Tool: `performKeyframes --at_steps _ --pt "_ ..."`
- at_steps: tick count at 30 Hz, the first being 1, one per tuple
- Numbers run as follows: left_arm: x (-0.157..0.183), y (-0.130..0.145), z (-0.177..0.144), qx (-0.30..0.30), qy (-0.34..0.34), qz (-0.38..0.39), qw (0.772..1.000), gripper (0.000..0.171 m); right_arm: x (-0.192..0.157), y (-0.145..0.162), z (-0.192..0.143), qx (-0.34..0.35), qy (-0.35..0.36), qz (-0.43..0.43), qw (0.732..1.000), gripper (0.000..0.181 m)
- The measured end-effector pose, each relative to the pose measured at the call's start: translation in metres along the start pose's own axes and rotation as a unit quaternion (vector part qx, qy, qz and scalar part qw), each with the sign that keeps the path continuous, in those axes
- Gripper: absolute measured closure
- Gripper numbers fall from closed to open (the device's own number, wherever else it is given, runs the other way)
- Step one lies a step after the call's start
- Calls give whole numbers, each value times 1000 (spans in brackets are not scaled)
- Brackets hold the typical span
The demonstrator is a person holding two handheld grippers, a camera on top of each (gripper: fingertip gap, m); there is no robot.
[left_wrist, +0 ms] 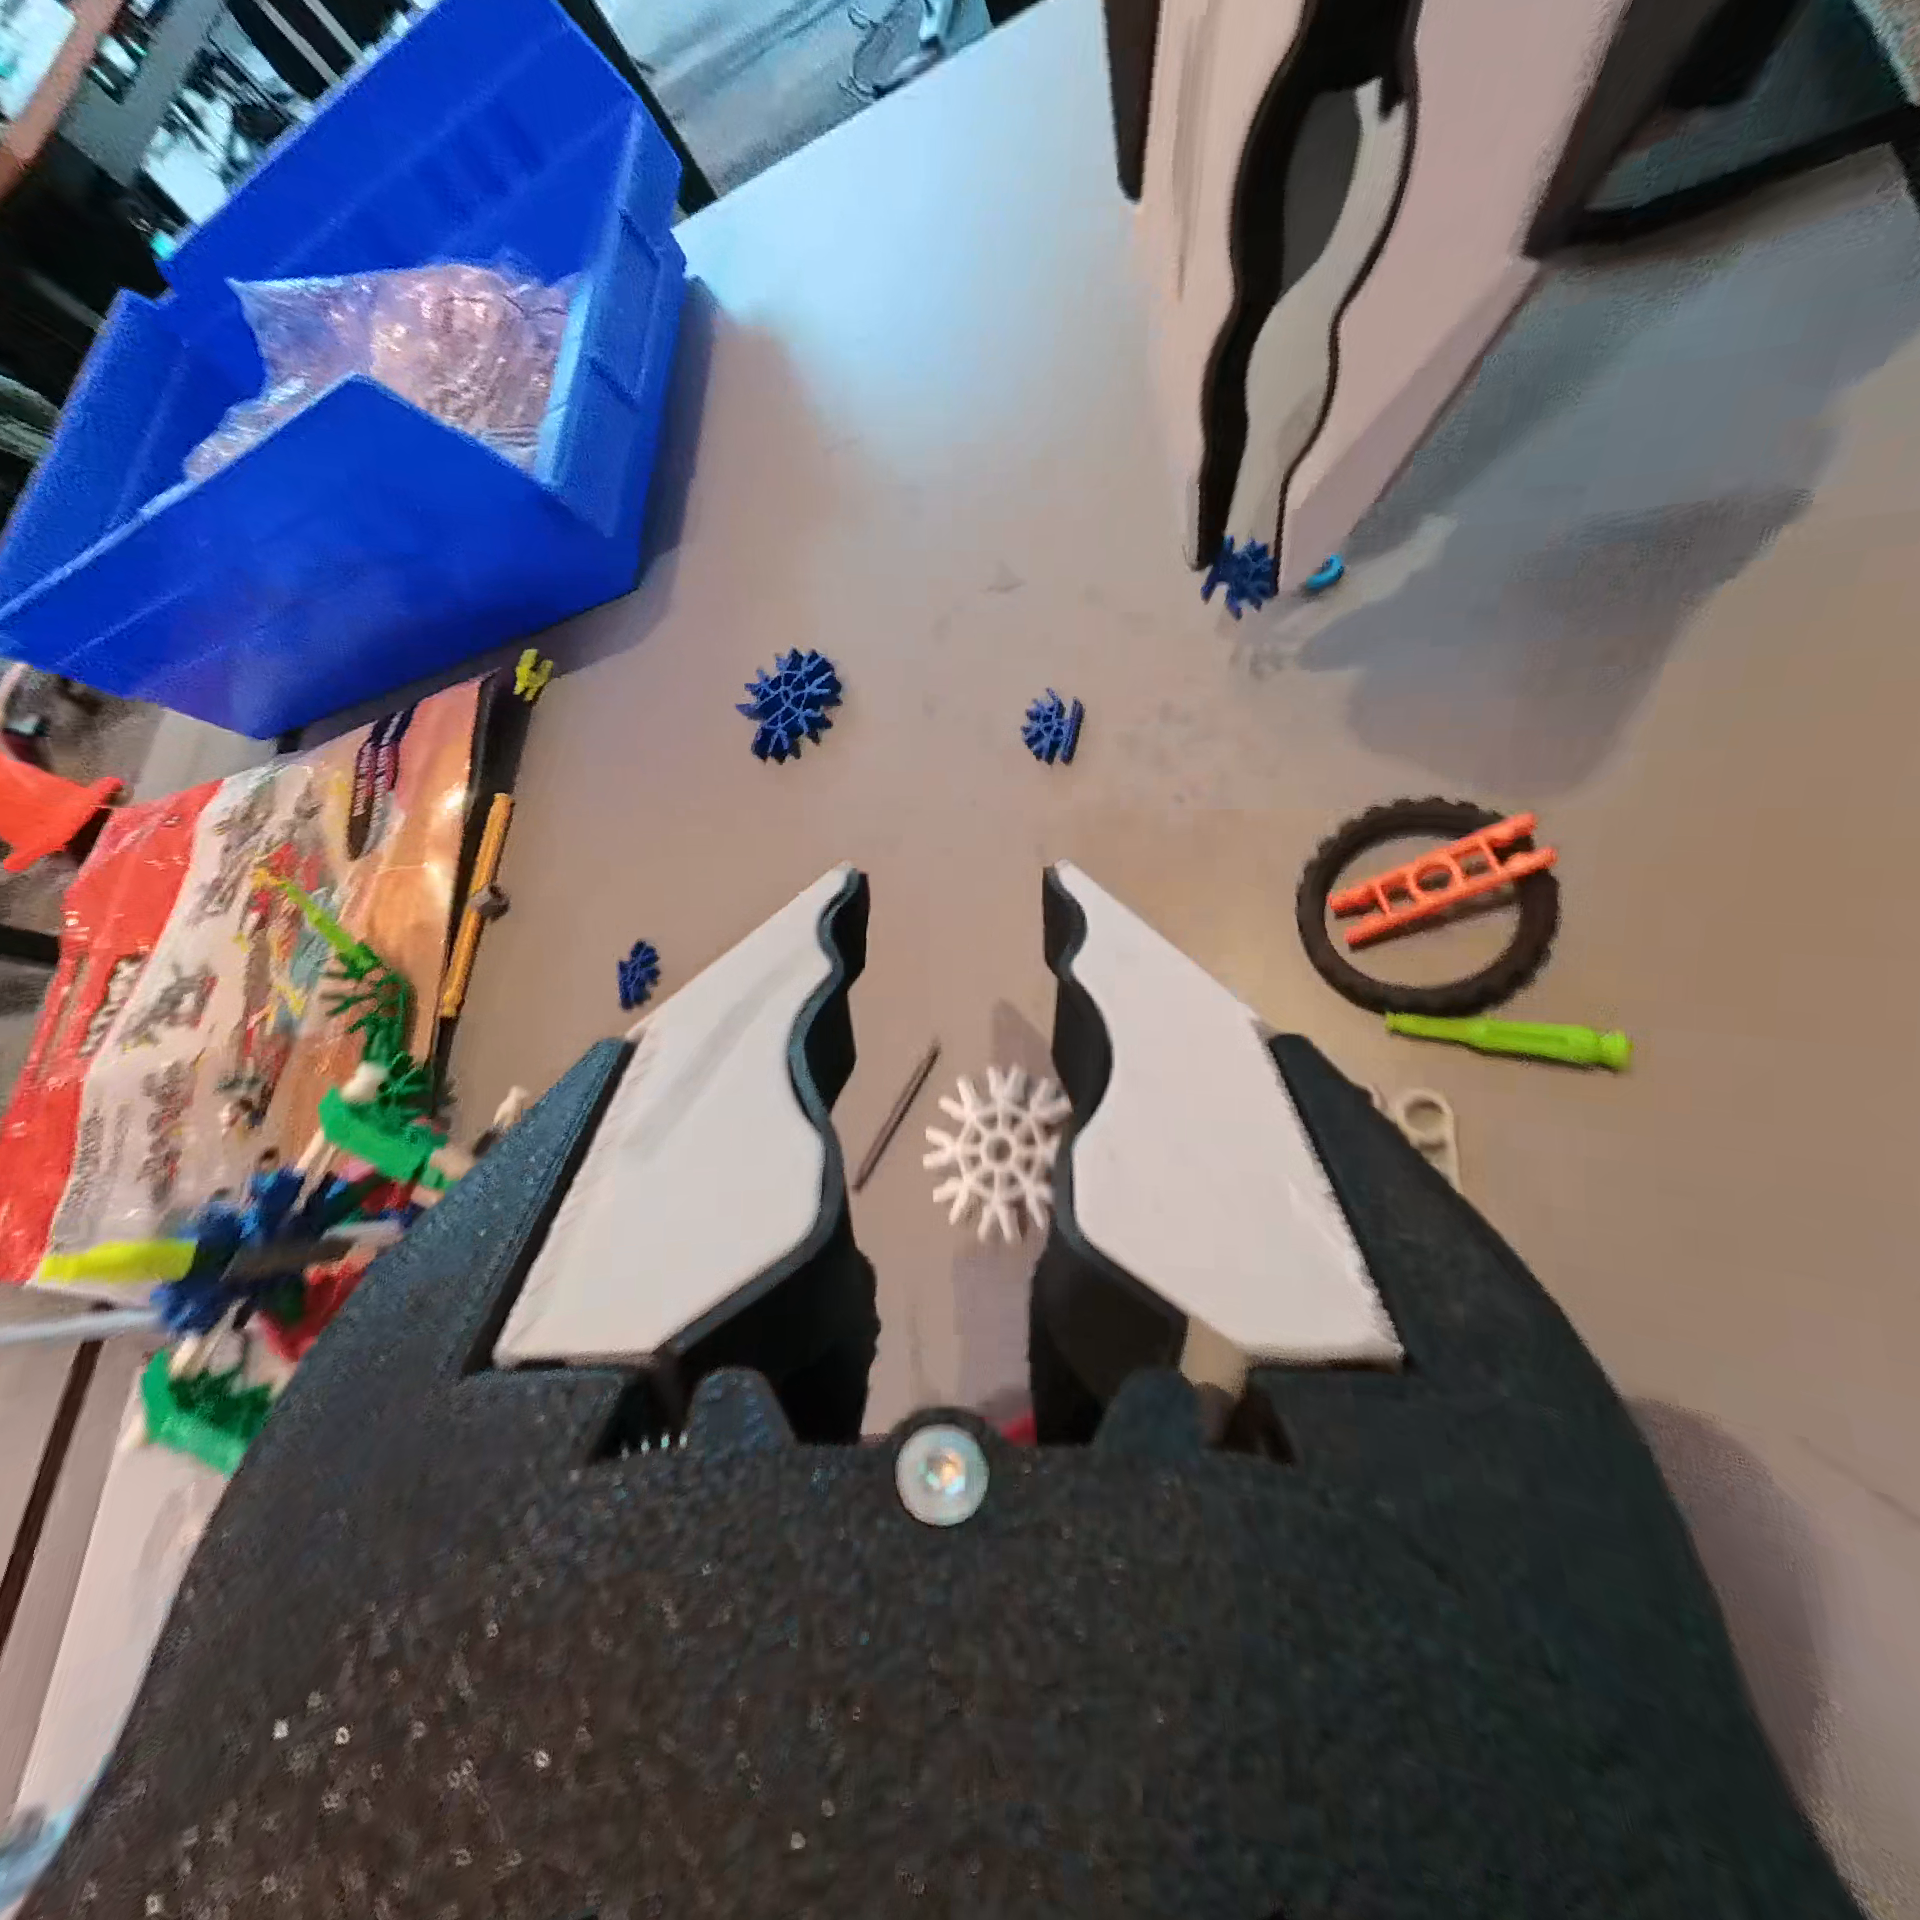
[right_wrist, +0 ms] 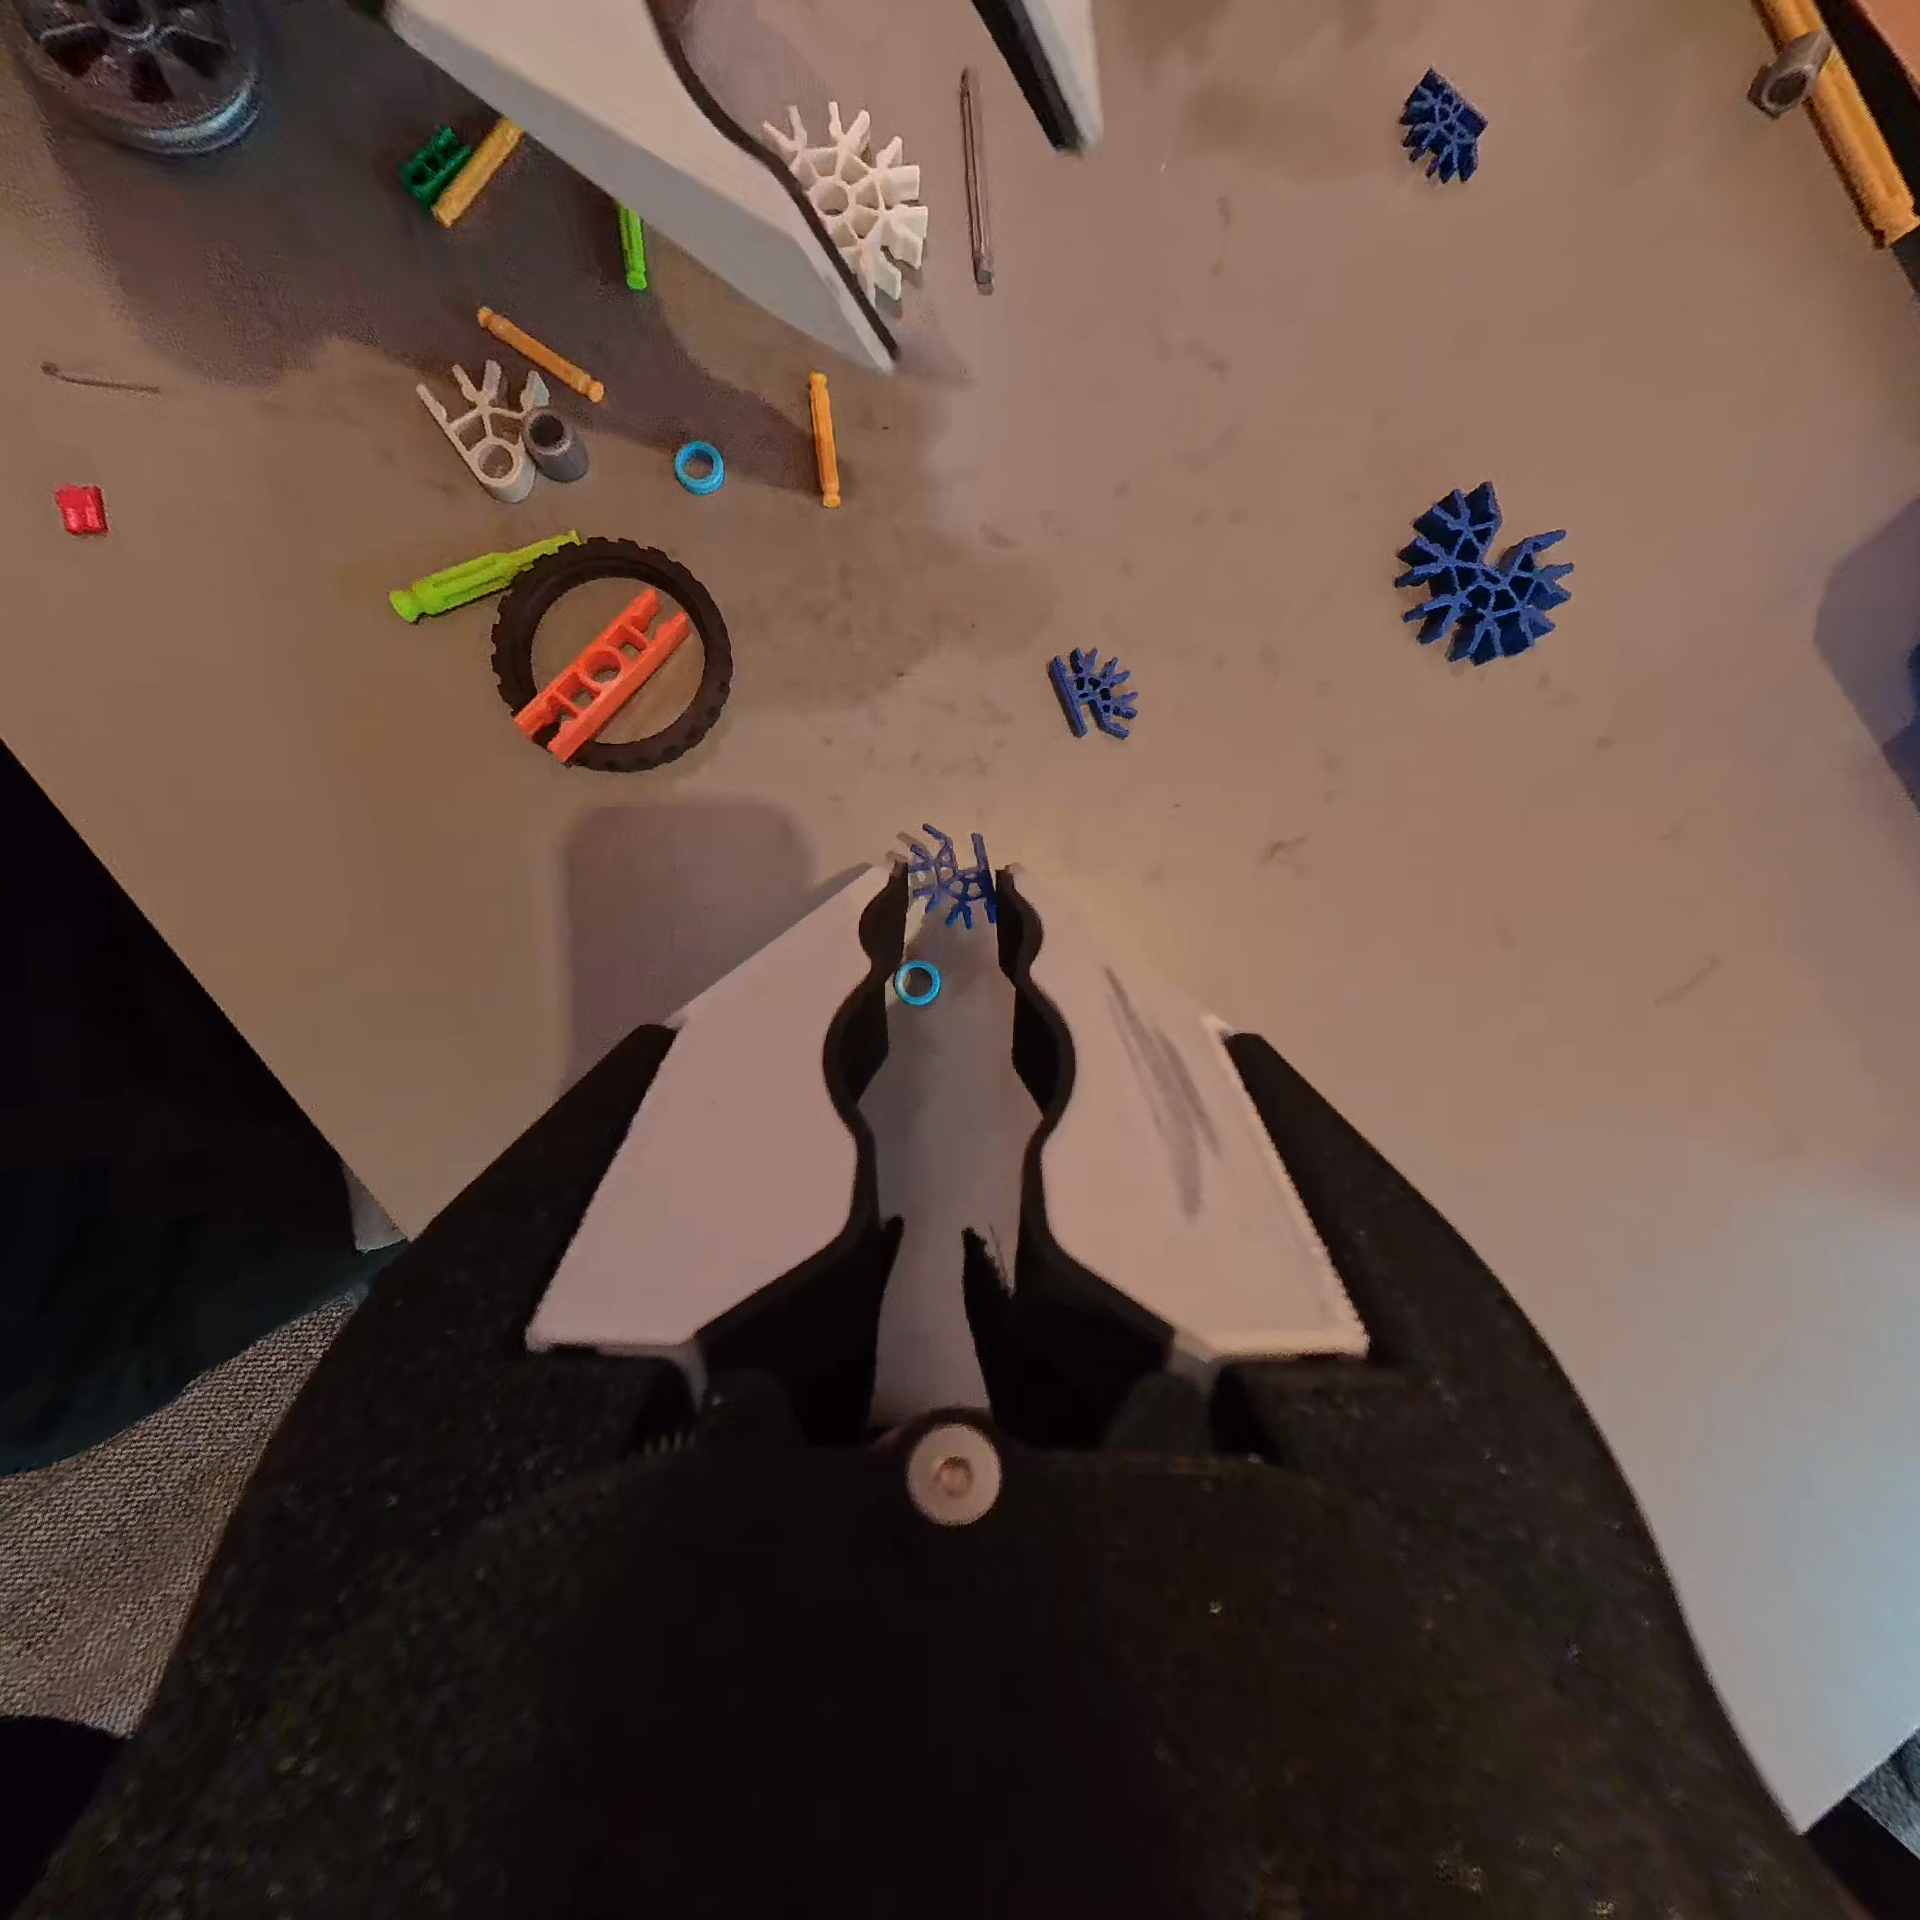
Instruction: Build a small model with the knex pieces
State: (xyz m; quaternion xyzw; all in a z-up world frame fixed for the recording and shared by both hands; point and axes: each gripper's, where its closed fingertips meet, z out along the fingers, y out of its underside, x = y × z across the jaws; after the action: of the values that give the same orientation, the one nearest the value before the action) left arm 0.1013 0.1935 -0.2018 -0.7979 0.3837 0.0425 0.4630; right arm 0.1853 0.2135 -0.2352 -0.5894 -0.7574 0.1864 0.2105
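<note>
Right claw [right_wrist: 948,875]: narrowed onto a small blue snowflake-shaped connector [right_wrist: 951,878], which is pinched upright between the fingertips at the surface of the table [right_wrist: 1351,935]. A light-blue ring [right_wrist: 916,983] lies on the table between the fingers, just behind the held piece. The left wrist view shows the same grip from farther off, with the connector [left_wrist: 1240,575] at the tips and the ring [left_wrist: 1325,575] just beside them.

Left claw [left_wrist: 954,881]: jaws wide apart, holding nothing, above the table. A white snowflake connector [left_wrist: 987,1148] lies flat between its fingers, partly under the right-hand finger; a thin dark rod [left_wrist: 897,1117] lies just beside it.

Ahead of the left claw: a large blue connector [left_wrist: 790,704] and a smaller blue one [left_wrist: 1051,725], apart from each other. A third small blue connector [left_wrist: 637,974] sits near the left finger.

To the right: a black tyre ring [left_wrist: 1425,906] with an orange ladder-shaped piece [left_wrist: 1444,878] lying across it, and a lime-green rod [left_wrist: 1509,1042] just beside the tyre.

To the left: a blue bin [left_wrist: 312,582] containing clear plastic bags [left_wrist: 416,343], and a printed instruction sheet [left_wrist: 239,935].
</note>
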Motion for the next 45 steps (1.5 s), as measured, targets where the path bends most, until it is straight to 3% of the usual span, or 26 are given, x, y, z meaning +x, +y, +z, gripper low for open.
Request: performKeyframes --at_steps 9,18,23,33,41,45 --pt "18 -18 49 -22 101 -26 994 141 0 0 4 11 -10 3 1000 165" --pt "26 -4 70 -62 128 -26 989 149 1 1 9 15 -16 6 1000 165" --pt "27 -7 76 -49 132 -39 989 160 2 2 10 15 -18 9 1000 165" --pt "22 1 59 -52 102 28 993 171 6 -7 18 27 -29 14 999 166" --pt "31 18 40 -72 138 33 987 171 5 -17 27 24 -38 1 999 165" --pt "19 17 33 -62 132 18 989 159 4 -21 30 19 -40 -11 999 165"
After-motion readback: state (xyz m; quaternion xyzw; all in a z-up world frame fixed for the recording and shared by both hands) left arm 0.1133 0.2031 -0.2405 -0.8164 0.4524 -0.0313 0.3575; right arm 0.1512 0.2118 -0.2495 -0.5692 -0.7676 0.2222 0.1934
